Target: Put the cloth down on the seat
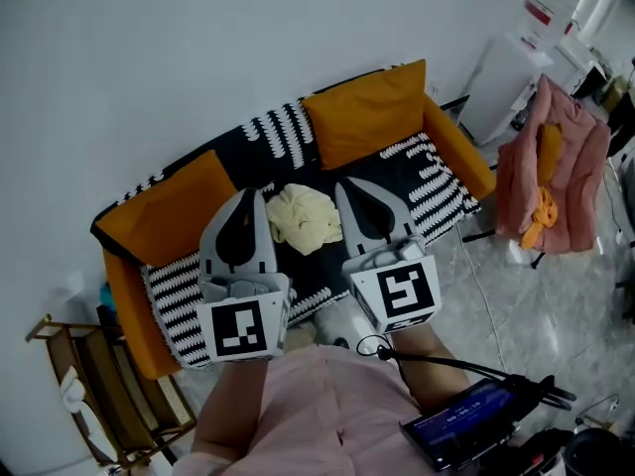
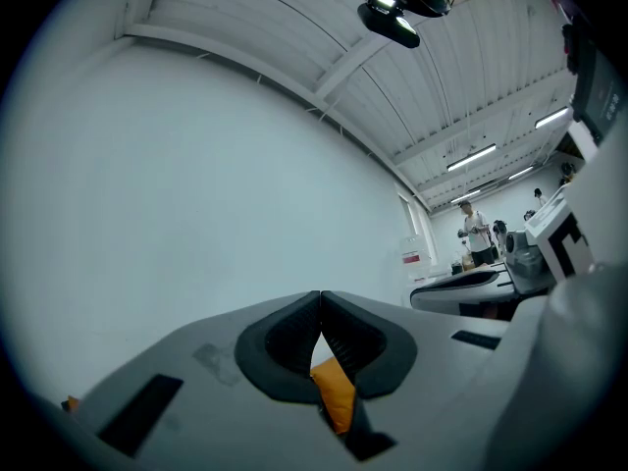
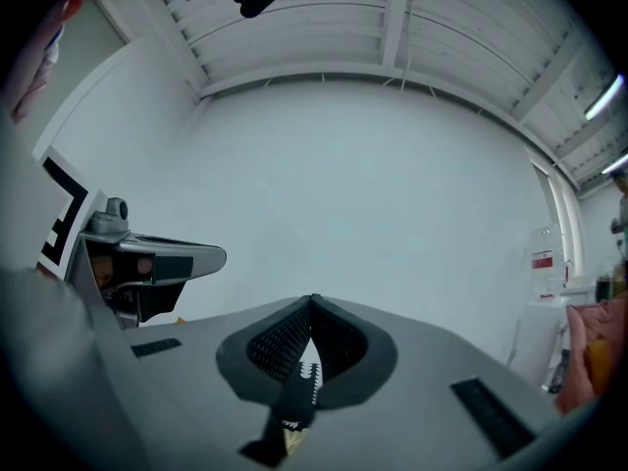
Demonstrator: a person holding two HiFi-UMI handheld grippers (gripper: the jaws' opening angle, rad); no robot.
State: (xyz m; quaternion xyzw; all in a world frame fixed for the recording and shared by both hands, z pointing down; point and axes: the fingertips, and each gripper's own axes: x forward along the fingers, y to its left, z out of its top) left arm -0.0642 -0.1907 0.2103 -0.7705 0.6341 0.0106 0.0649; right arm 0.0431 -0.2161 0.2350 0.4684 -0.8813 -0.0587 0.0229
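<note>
A crumpled pale yellow cloth [image 1: 303,218] lies on the black-and-white striped seat [image 1: 437,191] of a small sofa with orange cushions [image 1: 367,112]. No gripper touches it. My left gripper [image 1: 257,195] hovers just left of the cloth, and my right gripper [image 1: 342,185] just right of it. Both point toward the sofa back with jaws shut and nothing between them. In the left gripper view the left gripper's [image 2: 321,295] closed tips face the white wall, with a strip of orange cushion [image 2: 336,392] below them. The right gripper [image 3: 313,300] looks the same, with striped cover [image 3: 305,377] below.
A pink garment [image 1: 558,167] hangs on a stand right of the sofa, beside a white appliance [image 1: 506,82]. A wooden rack [image 1: 89,385] stands at the sofa's left end. A blue device with cables [image 1: 466,422] sits near my body. A person [image 2: 476,234] stands far off.
</note>
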